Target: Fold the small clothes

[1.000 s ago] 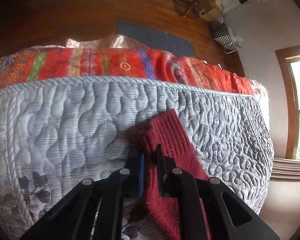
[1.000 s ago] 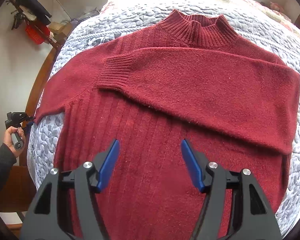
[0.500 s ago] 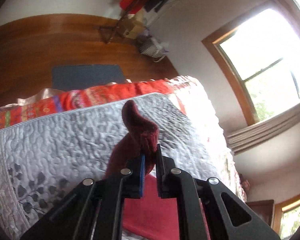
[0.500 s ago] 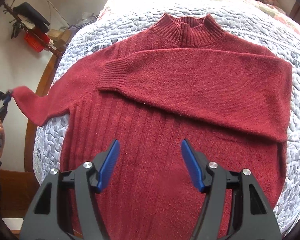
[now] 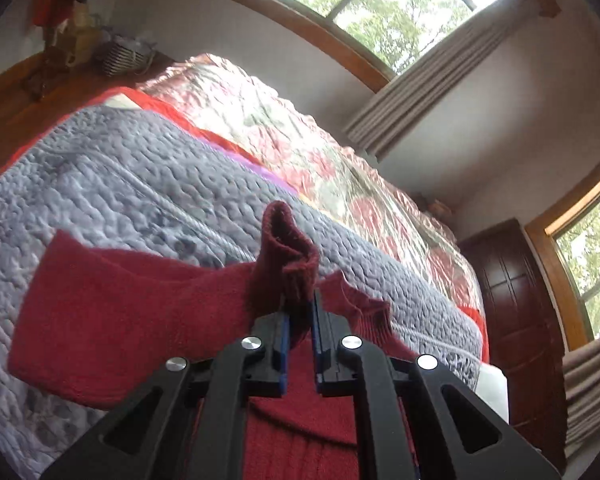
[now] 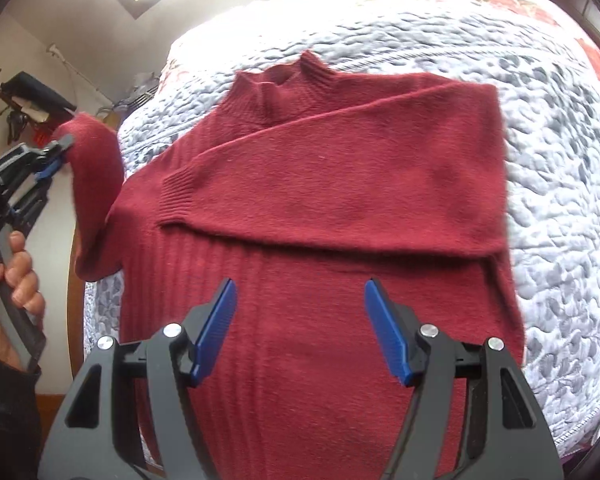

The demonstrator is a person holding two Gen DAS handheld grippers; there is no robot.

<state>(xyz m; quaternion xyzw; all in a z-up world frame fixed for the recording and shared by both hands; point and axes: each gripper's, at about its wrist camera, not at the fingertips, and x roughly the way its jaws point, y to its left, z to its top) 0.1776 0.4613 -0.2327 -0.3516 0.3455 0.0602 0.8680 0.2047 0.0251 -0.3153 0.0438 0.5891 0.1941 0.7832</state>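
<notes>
The left gripper (image 5: pixel 299 322) was clamped tight on the cuff (image 5: pixel 286 248) of the red sweater (image 6: pixel 340 208), blue pads pinching the knit, the cuff bunched and sticking up just beyond its fingertips. From that grip the sleeve (image 5: pixel 112 320) ran off to the gripper's left, lifted clear of the grey quilt (image 5: pixel 120 184). In the right wrist view the same gripper showed far left, a hand (image 6: pixel 8 280) wrapped round its handle, the sleeve arched above the bed edge. The right gripper (image 6: pixel 300 328) hung spread wide, holding nothing, poised over the sweater's ribbed lower body. Ahead of its fingertips the other sleeve (image 6: pixel 340 184) lay folded flat across the chest, and beyond that sat the collar (image 6: pixel 284 80). Quilt spread out past the sweater on the far and right sides.
</notes>
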